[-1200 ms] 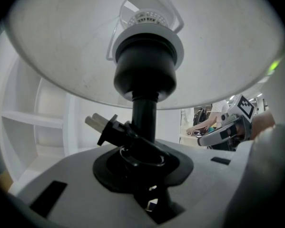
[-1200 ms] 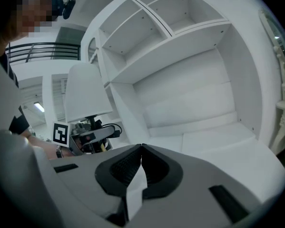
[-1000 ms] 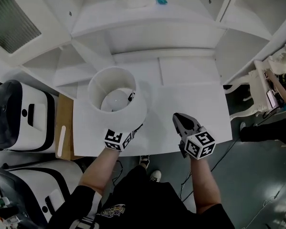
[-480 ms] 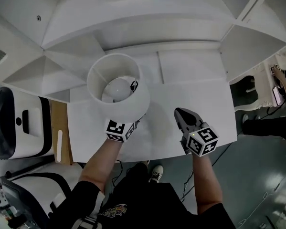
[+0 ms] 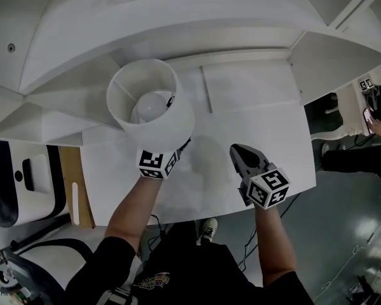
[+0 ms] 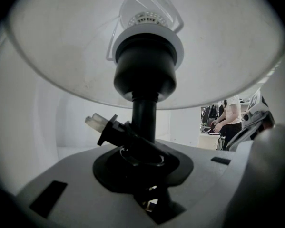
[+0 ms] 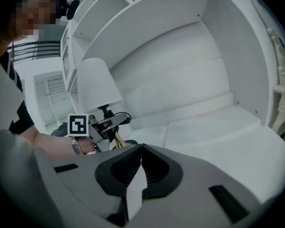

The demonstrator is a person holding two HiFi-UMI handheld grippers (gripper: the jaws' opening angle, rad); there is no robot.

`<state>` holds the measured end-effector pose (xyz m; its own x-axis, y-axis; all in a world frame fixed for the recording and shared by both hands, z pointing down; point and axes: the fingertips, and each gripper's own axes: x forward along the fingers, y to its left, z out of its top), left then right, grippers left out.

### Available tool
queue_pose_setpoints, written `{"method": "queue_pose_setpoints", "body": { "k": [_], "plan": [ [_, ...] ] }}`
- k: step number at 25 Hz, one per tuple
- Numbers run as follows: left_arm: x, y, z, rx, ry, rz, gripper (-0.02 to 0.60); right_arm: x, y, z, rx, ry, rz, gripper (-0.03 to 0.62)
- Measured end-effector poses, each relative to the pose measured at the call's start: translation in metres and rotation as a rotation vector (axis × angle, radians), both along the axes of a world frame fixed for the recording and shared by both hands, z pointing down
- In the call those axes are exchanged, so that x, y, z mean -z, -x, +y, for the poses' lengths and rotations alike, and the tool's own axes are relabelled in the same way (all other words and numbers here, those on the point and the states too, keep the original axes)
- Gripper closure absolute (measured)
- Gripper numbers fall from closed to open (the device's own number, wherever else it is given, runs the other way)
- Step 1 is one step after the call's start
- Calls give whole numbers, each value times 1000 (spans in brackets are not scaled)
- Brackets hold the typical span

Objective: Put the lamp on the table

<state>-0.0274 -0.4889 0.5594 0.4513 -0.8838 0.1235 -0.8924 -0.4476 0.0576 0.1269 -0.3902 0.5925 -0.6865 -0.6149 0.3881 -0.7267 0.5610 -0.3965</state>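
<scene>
A lamp with a white drum shade (image 5: 153, 103) and a bulb inside hangs upright over the back left of the white table (image 5: 260, 126). My left gripper (image 5: 175, 150) is shut on its black stem (image 6: 144, 118) just under the socket, and its fingertips are hidden below the shade. The cord's black plug (image 6: 105, 128) lies against the stem by the jaws. In the right gripper view the lamp (image 7: 98, 85) and the left gripper (image 7: 109, 123) show at left. My right gripper (image 5: 239, 151) hovers shut and empty over the table's front right, jaws together (image 7: 138, 161).
White shelf panels (image 5: 177, 18) rise right behind the table. A black-and-white machine (image 5: 12, 183) and a wooden board (image 5: 68, 186) stand at the left. A person's hand (image 5: 376, 116) shows at the far right edge, beyond the table.
The left gripper has carried the lamp farther in over the table toward the shelves and lower. The right gripper has sunk slightly and stays shut.
</scene>
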Motion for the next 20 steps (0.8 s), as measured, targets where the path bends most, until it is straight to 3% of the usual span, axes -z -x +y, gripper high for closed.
{"method": "queue_pose_setpoints", "body": {
  "k": [20],
  "plan": [
    [-21, -4, -42, -2, -27, 5, 483, -35, -11, 0, -36, 78, -1, 568]
  ]
}}
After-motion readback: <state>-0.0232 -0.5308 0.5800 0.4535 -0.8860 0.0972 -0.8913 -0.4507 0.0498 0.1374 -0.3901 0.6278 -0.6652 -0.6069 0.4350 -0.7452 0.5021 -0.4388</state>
